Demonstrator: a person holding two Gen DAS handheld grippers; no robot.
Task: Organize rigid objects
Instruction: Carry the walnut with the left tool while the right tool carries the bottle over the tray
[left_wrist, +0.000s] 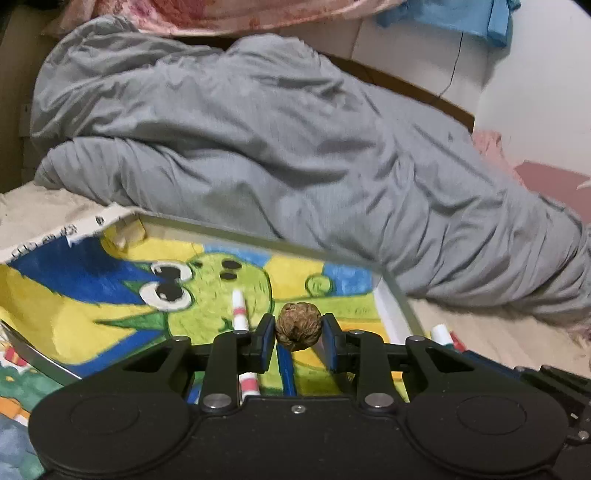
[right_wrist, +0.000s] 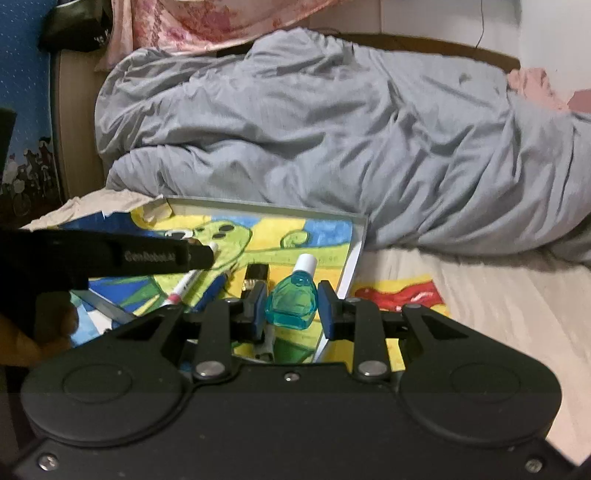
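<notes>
My left gripper (left_wrist: 298, 326) is shut on a brown, wrinkled walnut (left_wrist: 298, 325), held above a shallow box (left_wrist: 258, 236) lined with a green cartoon drawing. A white and red pen (left_wrist: 239, 310) lies in the box just left of the fingers. My right gripper (right_wrist: 291, 302) is shut on a small teal bottle with a white cap (right_wrist: 295, 295), over the same box (right_wrist: 364, 229). The left gripper's body (right_wrist: 110, 254) reaches in from the left of the right wrist view. Below it lie a white and red pen (right_wrist: 183, 288) and a small black object (right_wrist: 257, 271).
A rumpled grey duvet (left_wrist: 277, 147) fills the bed behind the box. A pink patterned cloth (right_wrist: 207, 22) hangs at the back. A red and yellow picture (right_wrist: 402, 295) lies on the cream sheet right of the box. Another pen end (left_wrist: 441, 332) shows at the right.
</notes>
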